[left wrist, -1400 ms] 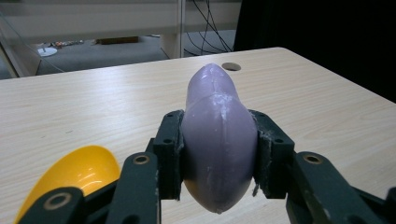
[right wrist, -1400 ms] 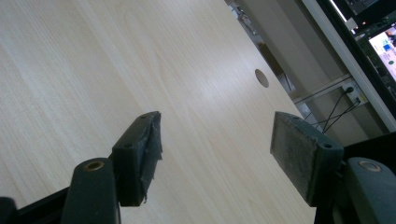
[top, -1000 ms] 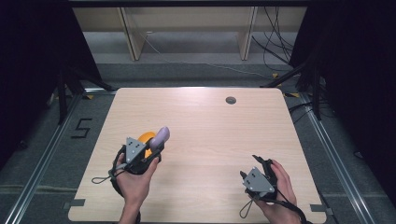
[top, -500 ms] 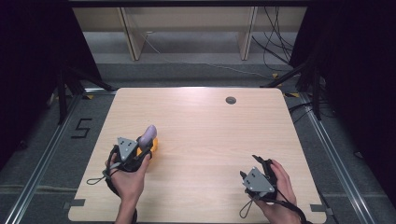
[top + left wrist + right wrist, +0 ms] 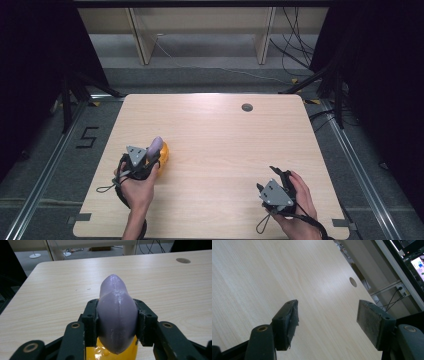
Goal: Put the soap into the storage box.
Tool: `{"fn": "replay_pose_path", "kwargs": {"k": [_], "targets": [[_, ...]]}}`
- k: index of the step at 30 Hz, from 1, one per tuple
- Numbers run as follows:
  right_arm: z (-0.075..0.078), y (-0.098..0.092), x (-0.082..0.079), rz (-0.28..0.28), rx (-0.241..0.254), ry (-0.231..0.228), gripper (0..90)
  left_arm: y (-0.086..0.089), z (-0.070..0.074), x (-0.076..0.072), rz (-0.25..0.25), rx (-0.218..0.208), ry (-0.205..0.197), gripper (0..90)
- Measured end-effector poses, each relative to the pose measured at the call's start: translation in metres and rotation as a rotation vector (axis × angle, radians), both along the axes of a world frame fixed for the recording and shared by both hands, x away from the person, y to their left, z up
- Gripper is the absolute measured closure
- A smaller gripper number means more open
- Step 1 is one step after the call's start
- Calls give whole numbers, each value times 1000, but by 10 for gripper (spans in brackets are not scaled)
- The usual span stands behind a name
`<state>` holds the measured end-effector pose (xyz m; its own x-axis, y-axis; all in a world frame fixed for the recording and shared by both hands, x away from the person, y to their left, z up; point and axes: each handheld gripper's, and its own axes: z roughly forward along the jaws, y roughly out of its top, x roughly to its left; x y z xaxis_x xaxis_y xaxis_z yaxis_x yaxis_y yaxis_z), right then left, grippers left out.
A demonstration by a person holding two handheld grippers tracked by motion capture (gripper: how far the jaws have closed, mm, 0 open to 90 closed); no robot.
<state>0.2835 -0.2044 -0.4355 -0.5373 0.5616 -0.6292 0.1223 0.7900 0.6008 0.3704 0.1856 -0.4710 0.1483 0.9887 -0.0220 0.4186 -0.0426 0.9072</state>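
Left gripper (image 5: 150, 159) at table's (image 5: 215, 135) 8 o'clock, jaws pinching purple eggplant (image 5: 116, 312) over yellow thing (image 5: 163, 154). Right gripper (image 5: 272, 184) at 4 o'clock, jaws spread, nothing between.

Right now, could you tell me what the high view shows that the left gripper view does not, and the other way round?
High view alone: the person's hands, the right hand-held gripper with jaws open and nothing between them, low on the table's right, and the floor mark "5".

Left gripper view alone: how the left hand-held gripper clamps the purple piece by its sides, the yellow part below.

Both: the purple and yellow object, the wooden table and its round hole.
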Motion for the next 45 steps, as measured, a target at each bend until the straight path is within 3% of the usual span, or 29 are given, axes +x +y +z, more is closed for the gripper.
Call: {"fn": "replay_pose_path", "kwargs": {"k": [11,20,24,29,33,35,36,40,45], "targets": [[0,1,-1,-3,9,6,343,1,-17,12,9,22,55,586],[2,3,-2,5,10,6,343,-2,-17,18,1,34,77,583],[1,4,-2,-3,24,20,342,-2,-15,19,-3,45,114,583],[3,6,-3,7,25,13,341,-4,-16,17,7,42,127,583],[3,6,-3,9,26,13,340,-4,-16,16,4,30,184,581],[3,6,-3,13,30,14,339,-4,-16,15,10,22,193,577],[4,6,-3,15,31,32,338,-4,-15,15,6,22,196,572],[5,4,-3,11,39,12,337,-4,-9,15,-5,25,201,536],[6,-1,-3,1,46,30,334,-4,3,11,-9,7,195,399]]}}
